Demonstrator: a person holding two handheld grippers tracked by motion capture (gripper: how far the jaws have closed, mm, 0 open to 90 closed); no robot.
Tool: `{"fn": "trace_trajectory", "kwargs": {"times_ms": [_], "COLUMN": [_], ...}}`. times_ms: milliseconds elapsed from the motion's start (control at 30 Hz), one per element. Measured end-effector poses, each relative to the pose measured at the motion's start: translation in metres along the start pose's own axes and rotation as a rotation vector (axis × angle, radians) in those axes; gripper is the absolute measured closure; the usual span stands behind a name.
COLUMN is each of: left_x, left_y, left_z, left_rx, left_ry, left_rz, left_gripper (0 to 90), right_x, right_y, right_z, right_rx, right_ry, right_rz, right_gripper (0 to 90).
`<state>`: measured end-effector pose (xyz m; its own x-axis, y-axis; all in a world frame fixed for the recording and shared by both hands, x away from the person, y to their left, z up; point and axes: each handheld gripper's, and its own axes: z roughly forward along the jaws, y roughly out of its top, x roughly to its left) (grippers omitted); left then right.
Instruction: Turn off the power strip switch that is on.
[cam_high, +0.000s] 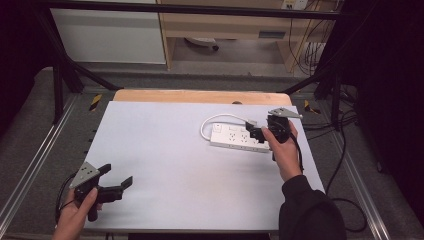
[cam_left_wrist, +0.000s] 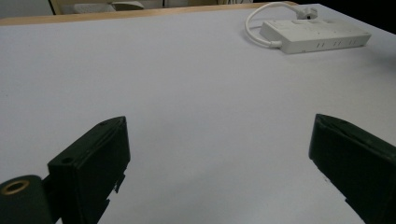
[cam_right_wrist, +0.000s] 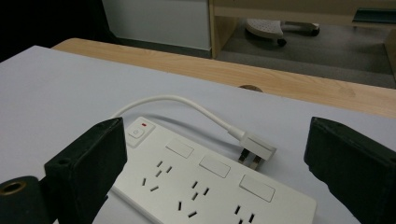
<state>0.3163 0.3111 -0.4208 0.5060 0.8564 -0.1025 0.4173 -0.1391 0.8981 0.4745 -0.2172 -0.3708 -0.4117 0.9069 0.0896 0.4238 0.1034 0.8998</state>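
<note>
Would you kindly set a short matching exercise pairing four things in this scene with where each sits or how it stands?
Things:
1. power strip
2. plug
3. left gripper
4. right gripper

Descriptions:
A. open above the bare near-left part of the table
B. open above the strip
C. lying on its side beside the strip, prongs showing
D. white, flat on the table's far right part

Pairs: 1-D, 2-C, 3-A, 4-B

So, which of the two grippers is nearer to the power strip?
The right gripper, open just above the power strip. The left gripper is far off at the table's near corner.
</note>
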Motion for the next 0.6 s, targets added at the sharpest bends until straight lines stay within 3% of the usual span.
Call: {"fn": "trace_trajectory", "kwargs": {"times_ms": [433,600], "left_x": [-0.001,0.0], "left_y": [0.001,0.0], "left_z": [-0.001,-0.001], "left_rx": [-0.004,-0.004], "left_ry": [0.0,0.004], "left_rz": [0.0,-0.007], "left_gripper": [5.2,5.2], "right_x": [0.0,-0.006], "right_y": [-0.004,-0.012], "right_z": [-0.036,-0.052], "right_rx": [-0.048,-0.06], "right_ry": [0.038,0.044], "right_rz": [-0.021,-0.005], "right_gripper": [7.8,8.5]}}
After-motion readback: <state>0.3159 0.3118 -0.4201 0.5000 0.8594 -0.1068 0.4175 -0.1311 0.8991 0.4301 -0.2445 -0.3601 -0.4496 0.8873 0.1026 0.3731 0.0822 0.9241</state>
